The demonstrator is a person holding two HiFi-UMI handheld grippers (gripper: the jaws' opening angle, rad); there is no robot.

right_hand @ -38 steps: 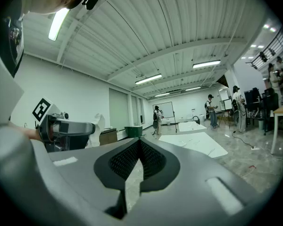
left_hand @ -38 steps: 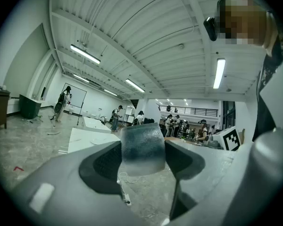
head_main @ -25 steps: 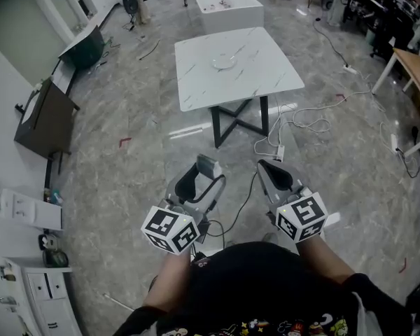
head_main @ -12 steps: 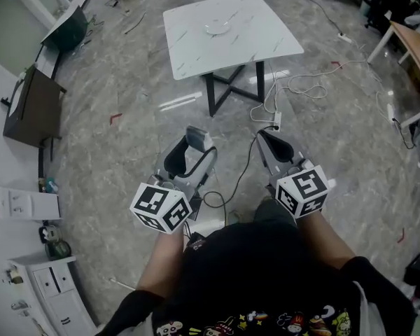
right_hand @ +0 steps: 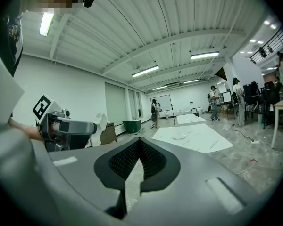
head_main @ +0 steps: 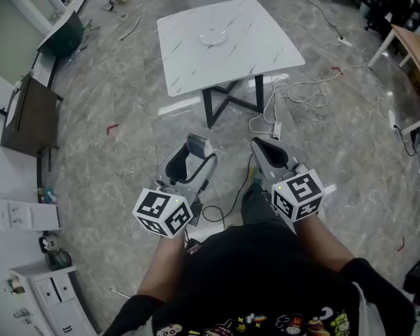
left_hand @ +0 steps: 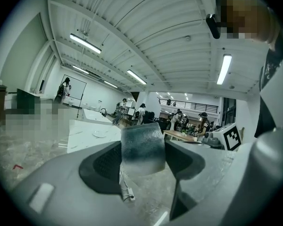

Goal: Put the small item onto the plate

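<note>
White marble-patterned table (head_main: pixel 231 54) now fills slightly more of the head view than it did a second ago. It has also shifted within that view, while both tools keep the same low carrying posture in front of the body. We read this as a walk toward the table, with the carry step under way and the placing not yet begun.

The left gripper (head_main: pixel 194 149) has its jaws pinched on the small item (left_hand: pixel 141 147). The item stands upright between the pads and rises above them. The right gripper (right_hand: pixel 138 147) has its jaws pressed together with nothing between them.

The small item is a squarish, pale block with a frosted look. A darker smudged band runs across its upper half and its lower half is lighter. Its edges are soft in the left gripper view, so we cannot tell its material.

The plate (head_main: pixel 213 38) is small, round and white. It sits on the far half of the table and is well apart from both grippers. The left gripper view shows the plate (left_hand: pixel 100 133) ahead and to the left of the held item. We judge that the remaining approach must close this gap before any lowering.
</note>
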